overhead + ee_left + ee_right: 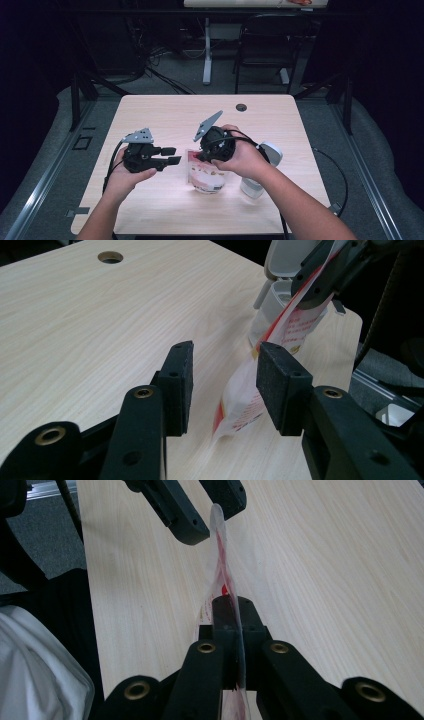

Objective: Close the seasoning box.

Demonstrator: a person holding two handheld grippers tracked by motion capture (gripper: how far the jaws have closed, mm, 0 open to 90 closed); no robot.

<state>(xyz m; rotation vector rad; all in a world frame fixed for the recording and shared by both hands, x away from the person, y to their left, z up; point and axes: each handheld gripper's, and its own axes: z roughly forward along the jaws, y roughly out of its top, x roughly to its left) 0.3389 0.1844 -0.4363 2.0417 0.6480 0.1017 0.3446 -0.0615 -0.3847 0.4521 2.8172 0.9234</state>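
Over the table's near middle | my right gripper point(231, 630) clamps the clear red-printed plastic pouch point(206, 172) upright | left gripper point(225, 385) loose astride its edge, probably untouching | close squarely, pull gently.

Left gripper point(172, 155) agape, right gripper point(231, 607) clamped

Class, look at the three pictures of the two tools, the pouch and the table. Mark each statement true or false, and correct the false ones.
1. The right tool is shut on the pouch. True.
2. The left tool clamps the pouch. False: its jaws stand open, with the pouch's edge between them.
3. A white container stands by the pouch. True.
4. The table is black. False: it is light wood.
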